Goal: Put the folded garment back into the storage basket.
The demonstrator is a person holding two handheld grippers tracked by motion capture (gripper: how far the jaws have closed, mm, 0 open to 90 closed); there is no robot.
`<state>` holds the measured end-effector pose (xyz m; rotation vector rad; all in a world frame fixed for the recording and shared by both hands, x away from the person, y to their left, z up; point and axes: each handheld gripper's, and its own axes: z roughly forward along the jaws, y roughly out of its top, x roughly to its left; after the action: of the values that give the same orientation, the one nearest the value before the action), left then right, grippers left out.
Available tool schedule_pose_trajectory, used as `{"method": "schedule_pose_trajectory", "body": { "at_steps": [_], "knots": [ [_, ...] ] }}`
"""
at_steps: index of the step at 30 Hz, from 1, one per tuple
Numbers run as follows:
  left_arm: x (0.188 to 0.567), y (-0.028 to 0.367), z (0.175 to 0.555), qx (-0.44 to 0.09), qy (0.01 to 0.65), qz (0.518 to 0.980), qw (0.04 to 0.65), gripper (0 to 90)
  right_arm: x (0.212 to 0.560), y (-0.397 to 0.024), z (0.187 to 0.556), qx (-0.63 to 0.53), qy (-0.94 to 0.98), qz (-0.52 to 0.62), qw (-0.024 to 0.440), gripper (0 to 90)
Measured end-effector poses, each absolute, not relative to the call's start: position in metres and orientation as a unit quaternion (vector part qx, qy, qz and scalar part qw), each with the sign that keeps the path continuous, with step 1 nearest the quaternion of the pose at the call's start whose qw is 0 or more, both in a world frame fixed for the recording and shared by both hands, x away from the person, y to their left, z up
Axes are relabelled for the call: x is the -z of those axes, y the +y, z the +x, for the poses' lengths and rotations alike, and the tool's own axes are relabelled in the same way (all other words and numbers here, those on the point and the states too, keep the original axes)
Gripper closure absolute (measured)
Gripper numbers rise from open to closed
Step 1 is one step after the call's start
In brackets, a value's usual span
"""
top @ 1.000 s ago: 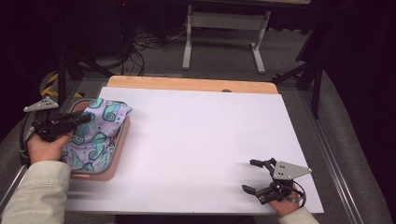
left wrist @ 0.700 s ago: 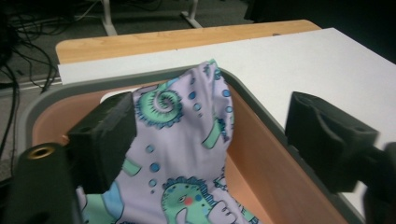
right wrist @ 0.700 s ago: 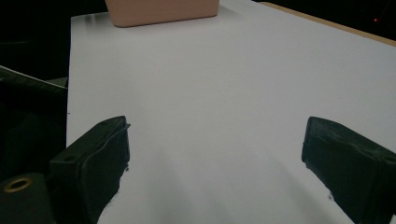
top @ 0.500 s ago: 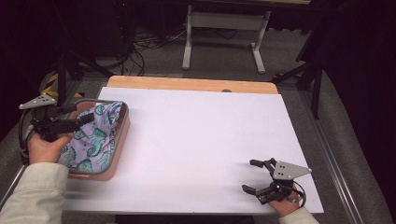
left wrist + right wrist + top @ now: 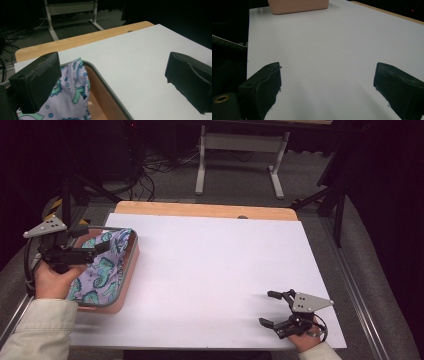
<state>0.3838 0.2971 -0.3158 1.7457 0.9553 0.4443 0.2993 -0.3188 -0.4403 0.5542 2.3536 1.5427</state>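
At the near right corner of my white table [image 5: 215, 270], the right gripper [image 5: 274, 309] rests low with its jaws spread wide and nothing between them; in the right gripper view they frame bare white surface.

On the left side, my left gripper [image 5: 100, 239] hovers above the salmon-pink tray [image 5: 127, 275], its jaws having just been opening and now standing wide, with nothing caught between them. The lilac cloth with teal seahorse print [image 5: 102, 270] lies bunched inside the tray, just below and beside the jaws, apart from them. In the left gripper view the cloth [image 5: 72, 100] sits past the left jaw, draped against the tray's grey-edged rim [image 5: 110, 90].

My left hand [image 5: 52, 280] and its pale sleeve [image 5: 35, 330] cover the tray's near left corner, so how far the cloth reaches there I cannot tell. The gripper body hides part of the far fold.

The cloth fills most of the tray. Farther off, a bare wooden strip [image 5: 200, 210] edges the table's far side. Beyond it on the dark floor stand a grey metal frame [image 5: 240, 155] and tangled cables [image 5: 155, 167].
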Motion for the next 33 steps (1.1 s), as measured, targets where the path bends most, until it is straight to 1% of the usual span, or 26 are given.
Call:
{"method": "schedule_pose_trajectory", "body": {
  "at_steps": [5, 6, 8, 9, 14, 18, 25, 33],
  "knots": [
    [0.306, 0.282, 0.377, -0.187, 0.38, 0.735, 0.531, 1.1, 0.44, -0.319, 0.299, -0.533, 0.813, 0.192, 0.136, 8.1],
    [0.301, 0.275, 0.374, -0.184, 0.363, 0.736, 0.541, 1.0, 0.44, -0.319, 0.299, -0.533, 0.813, 0.192, 0.137, 8.1],
    [0.3, 0.273, 0.373, -0.183, 0.357, 0.737, 0.544, 1.1, 0.44, -0.319, 0.299, -0.533, 0.812, 0.192, 0.137, 8.1],
    [0.298, 0.266, 0.37, -0.181, 0.337, 0.742, 0.55, 1.3, 0.44, -0.319, 0.3, -0.533, 0.813, 0.191, 0.137, 8.1],
    [0.294, 0.253, 0.365, -0.181, 0.319, 0.743, 0.559, 1.5, 0.44, -0.319, 0.299, -0.534, 0.812, 0.192, 0.137, 8.1],
    [0.29, 0.235, 0.359, -0.178, 0.296, 0.745, 0.57, 1.7, 0.44, -0.32, 0.299, -0.534, 0.812, 0.192, 0.137, 8.1],
    [0.295, 0.212, 0.356, -0.152, 0.261, 0.752, 0.587, 2.0, 0.44, -0.32, 0.3, -0.536, 0.81, 0.193, 0.136, 8.1],
    [0.306, 0.19, 0.354, -0.138, 0.243, 0.752, 0.597, 1.8, 0.44, -0.321, 0.299, -0.537, 0.81, 0.193, 0.135, 8.1]
  ]
}}
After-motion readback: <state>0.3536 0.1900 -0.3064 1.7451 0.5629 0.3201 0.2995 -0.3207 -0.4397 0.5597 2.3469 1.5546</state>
